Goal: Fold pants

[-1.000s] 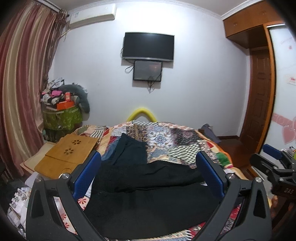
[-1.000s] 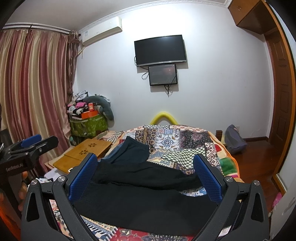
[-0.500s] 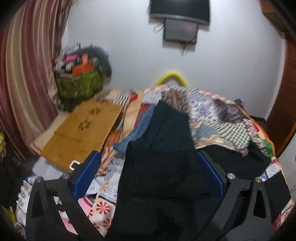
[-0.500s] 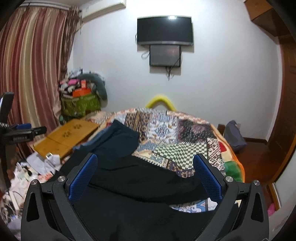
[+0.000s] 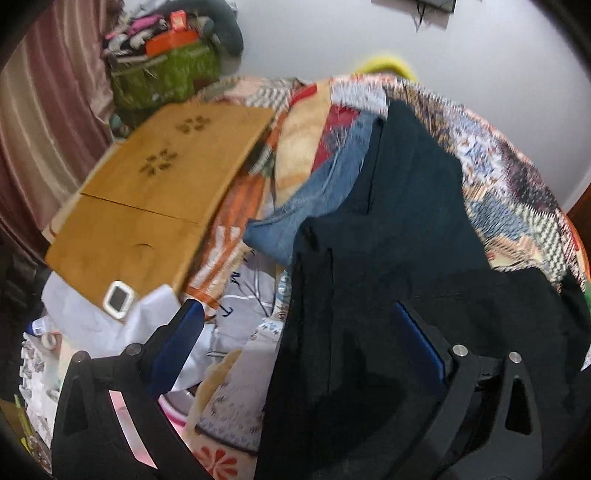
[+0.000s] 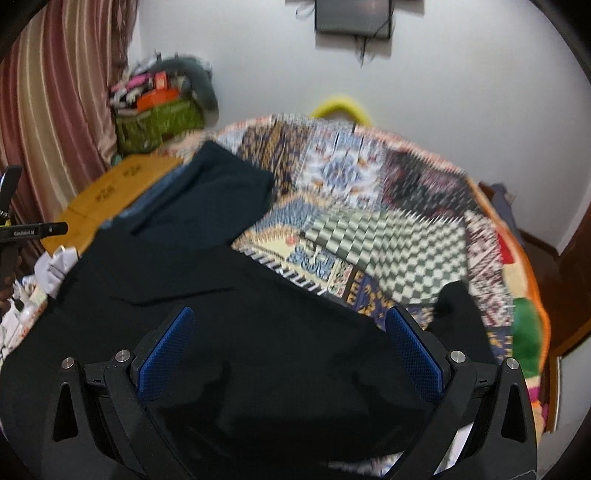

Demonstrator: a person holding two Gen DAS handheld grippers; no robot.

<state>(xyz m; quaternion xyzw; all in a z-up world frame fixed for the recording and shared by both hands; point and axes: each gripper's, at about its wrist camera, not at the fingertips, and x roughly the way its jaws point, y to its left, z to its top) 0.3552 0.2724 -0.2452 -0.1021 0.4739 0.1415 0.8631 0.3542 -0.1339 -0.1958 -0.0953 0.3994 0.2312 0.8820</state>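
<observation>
Reaching for the pants to start the fold

Black pants (image 6: 258, 332) lie unfolded on the bed (image 6: 388, 229), beneath both grippers' (image 5: 295, 350) (image 6: 288, 343) wide, empty fingers; next, each should probably pinch an edge.

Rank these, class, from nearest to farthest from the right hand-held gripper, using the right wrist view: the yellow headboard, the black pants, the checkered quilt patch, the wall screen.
1. Black pants, directly under the right hand-held gripper.
2. Checkered quilt patch, ahead and right, mid-bed.
3. Yellow headboard, at the bed's far end.
4. Wall screen, above on the far wall.
</observation>
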